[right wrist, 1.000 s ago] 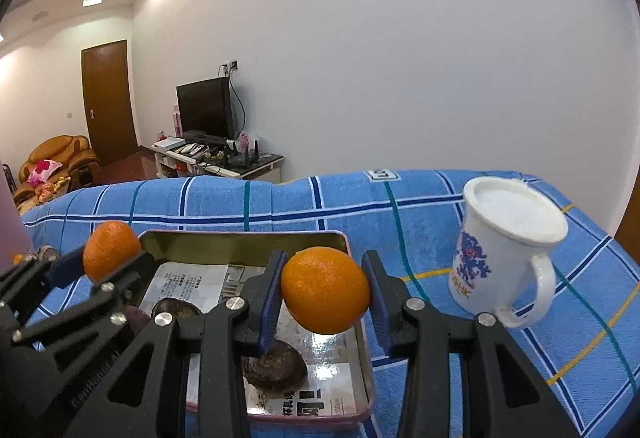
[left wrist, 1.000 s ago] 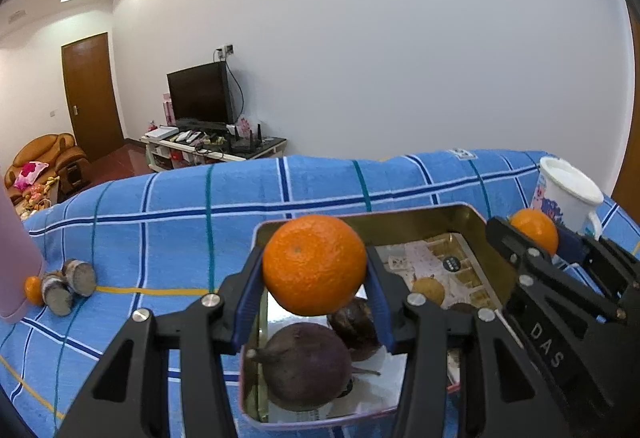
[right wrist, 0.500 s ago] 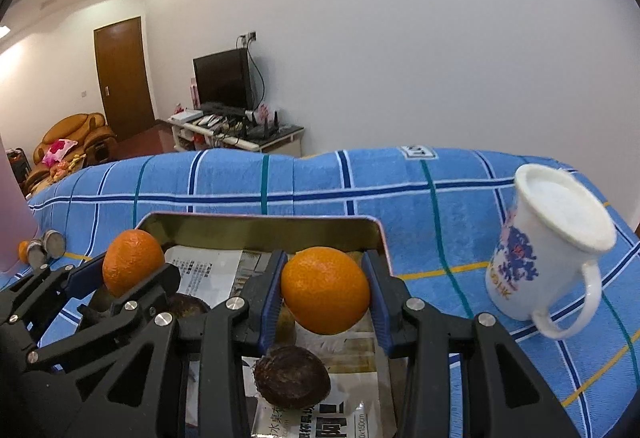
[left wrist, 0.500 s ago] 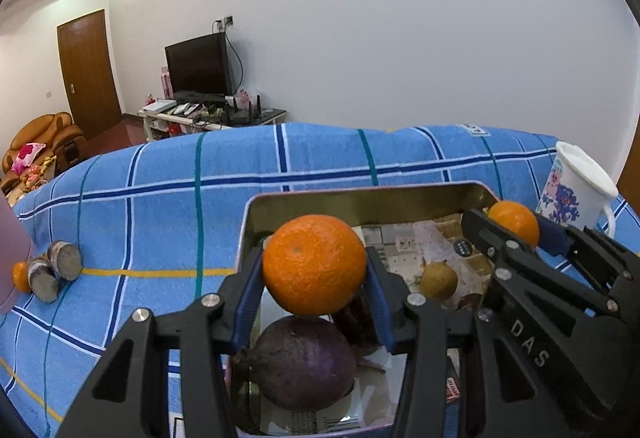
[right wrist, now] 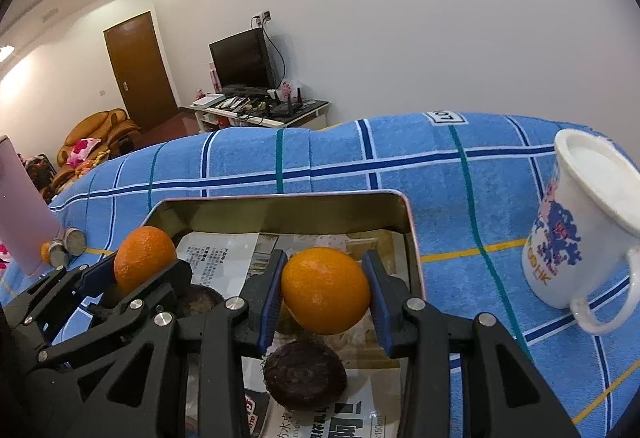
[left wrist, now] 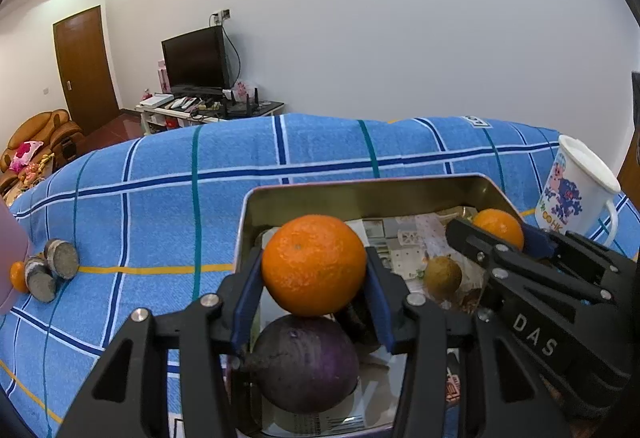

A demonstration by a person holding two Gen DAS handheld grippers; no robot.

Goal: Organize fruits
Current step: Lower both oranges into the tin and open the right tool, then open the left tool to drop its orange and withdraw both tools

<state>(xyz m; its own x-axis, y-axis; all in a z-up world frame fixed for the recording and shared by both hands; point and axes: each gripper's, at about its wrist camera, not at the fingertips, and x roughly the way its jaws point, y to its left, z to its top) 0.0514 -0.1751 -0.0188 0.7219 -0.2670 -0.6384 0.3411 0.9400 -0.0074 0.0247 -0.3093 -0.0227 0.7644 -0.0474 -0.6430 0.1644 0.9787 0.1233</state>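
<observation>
My left gripper (left wrist: pixel 314 278) is shut on an orange (left wrist: pixel 314 265) and holds it over the near left part of a metal tin (left wrist: pixel 360 192) lined with newspaper. My right gripper (right wrist: pixel 326 292) is shut on a second orange (right wrist: pixel 326 290) over the tin's (right wrist: pixel 280 208) right half. In the tin lie a large purple fruit (left wrist: pixel 306 364), a small brownish-green fruit (left wrist: pixel 442 275) and a dark round fruit (right wrist: pixel 304 374). The right gripper and its orange (left wrist: pixel 498 228) show at the right of the left wrist view; the left one's orange (right wrist: pixel 145 258) shows at the left of the right wrist view.
The tin sits on a blue checked cloth (left wrist: pixel 160 198). A white printed mug (right wrist: pixel 580 222) stands right of the tin. At the far left lie grey round pieces (left wrist: pixel 52 270), a small orange fruit (left wrist: pixel 18 277) and a pink object (right wrist: pixel 20 206).
Both grippers, each still holding its orange, have moved forward and down over the tin. The tin and the fruits in it appear closer and larger.
</observation>
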